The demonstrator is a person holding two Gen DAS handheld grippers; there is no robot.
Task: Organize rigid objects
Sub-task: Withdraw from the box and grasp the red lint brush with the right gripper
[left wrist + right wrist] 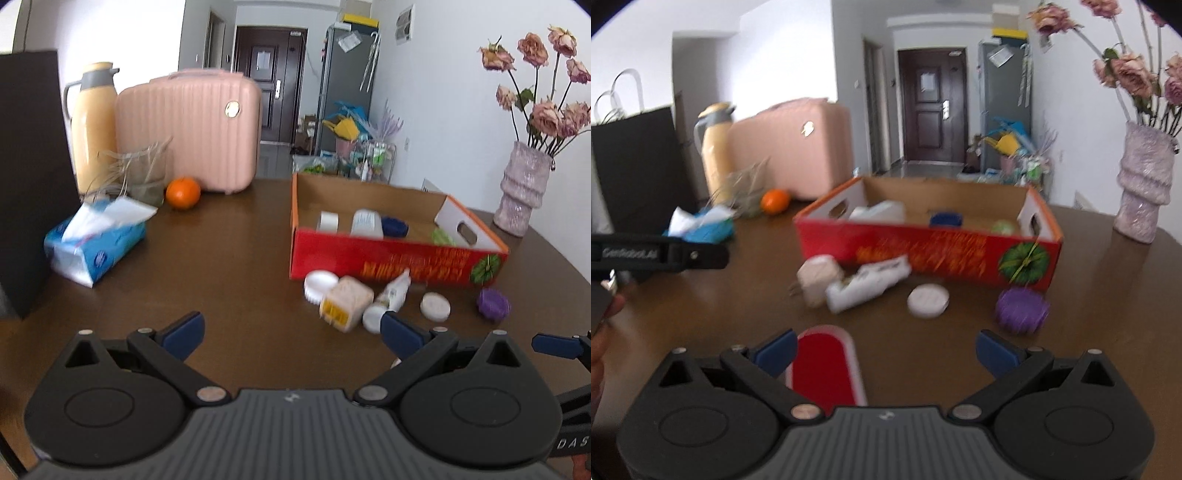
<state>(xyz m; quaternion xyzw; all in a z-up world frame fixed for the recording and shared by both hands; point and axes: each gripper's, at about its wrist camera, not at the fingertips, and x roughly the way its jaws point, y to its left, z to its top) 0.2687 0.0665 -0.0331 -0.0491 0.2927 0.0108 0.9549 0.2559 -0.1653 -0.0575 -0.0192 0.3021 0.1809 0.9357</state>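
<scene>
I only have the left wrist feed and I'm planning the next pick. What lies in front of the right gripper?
Observer: A red oval object with a white rim lies on the table between the fingers of the right gripper, close by its left finger.
Operator: Is it gripped?
Observer: No, the jaws stand wide apart with nothing clamped.
Operator: And the dark slab on my far left?
Observer: It is a black paper bag with white loop handles on top.
</scene>
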